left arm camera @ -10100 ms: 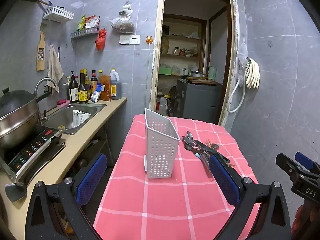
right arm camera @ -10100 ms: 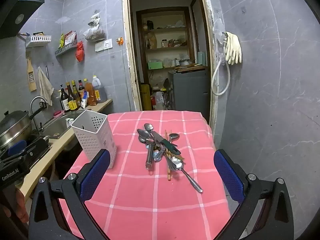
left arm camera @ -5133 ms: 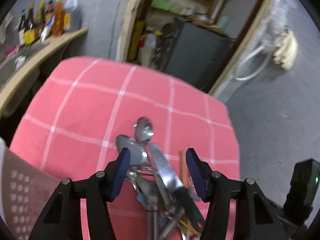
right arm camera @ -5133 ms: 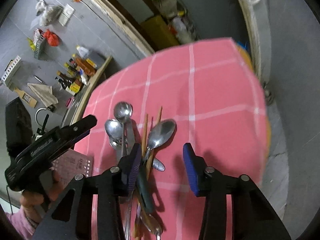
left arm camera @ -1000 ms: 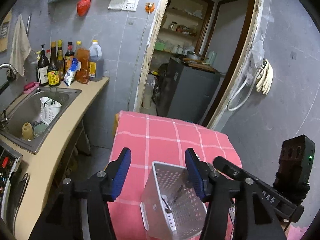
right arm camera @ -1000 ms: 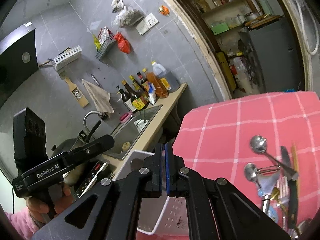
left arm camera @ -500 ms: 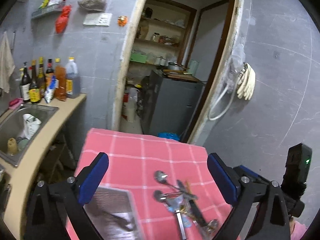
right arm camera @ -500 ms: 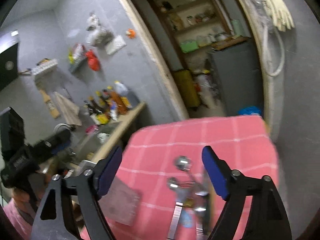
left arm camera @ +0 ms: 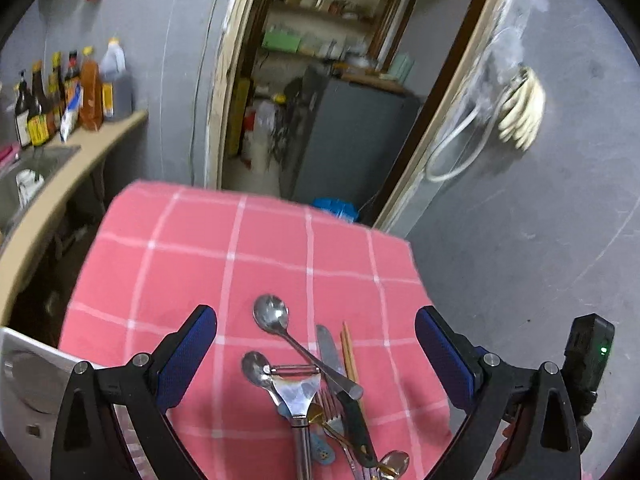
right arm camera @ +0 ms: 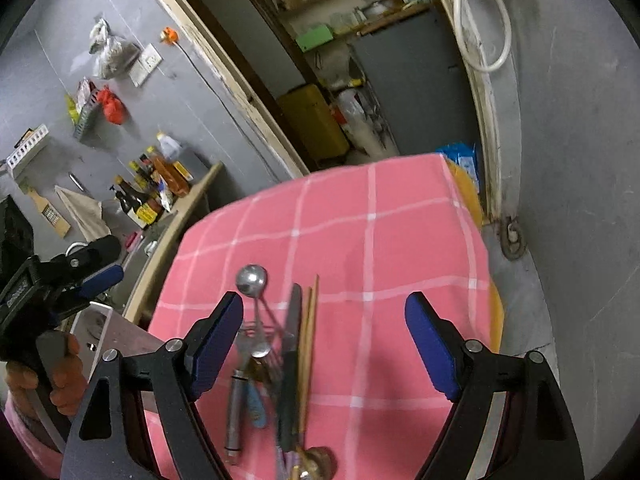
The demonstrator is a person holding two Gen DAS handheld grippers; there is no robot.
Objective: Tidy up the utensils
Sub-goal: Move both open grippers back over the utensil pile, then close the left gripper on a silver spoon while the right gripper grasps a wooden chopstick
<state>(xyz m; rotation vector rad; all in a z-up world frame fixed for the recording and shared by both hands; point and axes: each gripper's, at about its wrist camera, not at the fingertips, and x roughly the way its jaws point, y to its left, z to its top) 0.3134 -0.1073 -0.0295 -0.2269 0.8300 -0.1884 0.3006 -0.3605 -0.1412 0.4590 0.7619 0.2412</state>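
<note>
A pile of utensils (left arm camera: pixel 320 396) lies on the pink checked tablecloth (left arm camera: pixel 248 252): spoons (left arm camera: pixel 272 316), a peeler (left arm camera: pixel 298 388), a dark-handled knife (left arm camera: pixel 344 392), wooden chopsticks (left arm camera: pixel 349 354) and a fork. My left gripper (left arm camera: pixel 316 350) is open and empty, hovering over the pile. My right gripper (right arm camera: pixel 324 332) is open and empty above the same pile (right arm camera: pixel 276 356), which is blurred there. The white perforated utensil basket (left arm camera: pixel 28 372) stands at the lower left, and it shows in the right wrist view (right arm camera: pixel 116 332) too.
A kitchen counter (left arm camera: pixel 60 172) with sauce bottles (left arm camera: pixel 80 92) and a sink runs along the left. A doorway (left arm camera: pixel 320 80) to a storeroom with a grey cabinet lies beyond the table. The left gripper and hand show at the left of the right wrist view (right arm camera: pixel 52 280).
Both grippers have swung from the basket back over the utensil pile and tilted down. The right gripper, shut a second ago, now stands wide open; the left has opened wider.
</note>
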